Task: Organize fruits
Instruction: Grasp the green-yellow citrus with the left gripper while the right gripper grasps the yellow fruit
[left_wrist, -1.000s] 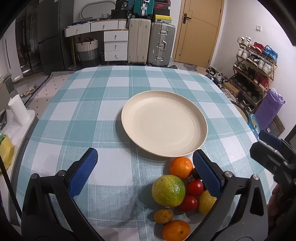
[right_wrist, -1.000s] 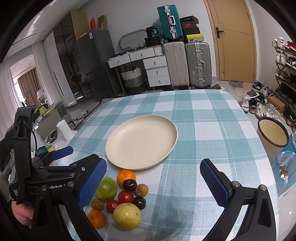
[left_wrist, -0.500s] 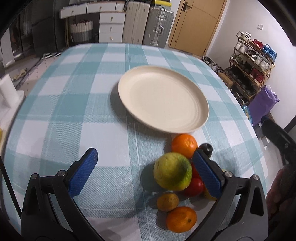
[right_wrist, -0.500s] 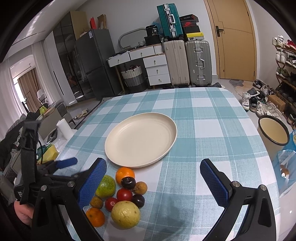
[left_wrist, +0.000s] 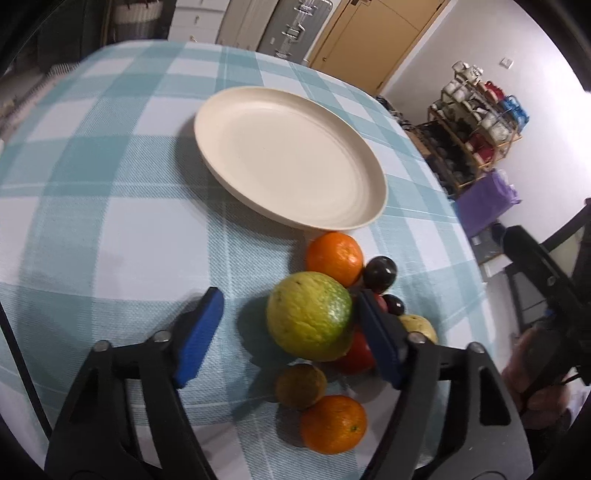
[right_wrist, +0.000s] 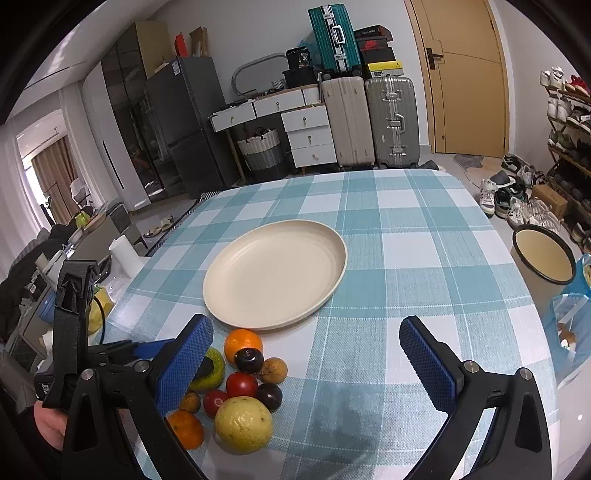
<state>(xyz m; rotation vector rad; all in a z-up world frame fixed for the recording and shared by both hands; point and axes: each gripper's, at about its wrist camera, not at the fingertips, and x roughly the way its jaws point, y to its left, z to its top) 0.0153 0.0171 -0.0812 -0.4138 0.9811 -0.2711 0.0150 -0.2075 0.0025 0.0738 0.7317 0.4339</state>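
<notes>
We're in a lived-in home, prob. a dining area by the entry. Table (right_wrist: 424, 236) w/ teal-and-white check cloth carries a cream plate (right_wrist: 275, 271) & loose fruit. Behind it: suitcases (right_wrist: 369, 118) parked by a wooden door (right_wrist: 465, 77), white drawer unit (right_wrist: 306, 136), woven basket (right_wrist: 260, 149), dark fridge (right_wrist: 184, 122). Shoe rack (left_wrist: 476, 129) & loose sneakers (right_wrist: 517, 199) on the floor, curtained window (right_wrist: 48, 177) at left. All household stuff.

My left claw (left_wrist: 288, 325) hides part of the red tomato (left_wrist: 356, 352) and the yellow fruit (left_wrist: 419, 325). From my right claw's camera, a blue pad covers much of the green citrus (right_wrist: 214, 369). The bench (left_wrist: 92, 229) runs off-frame.
</notes>
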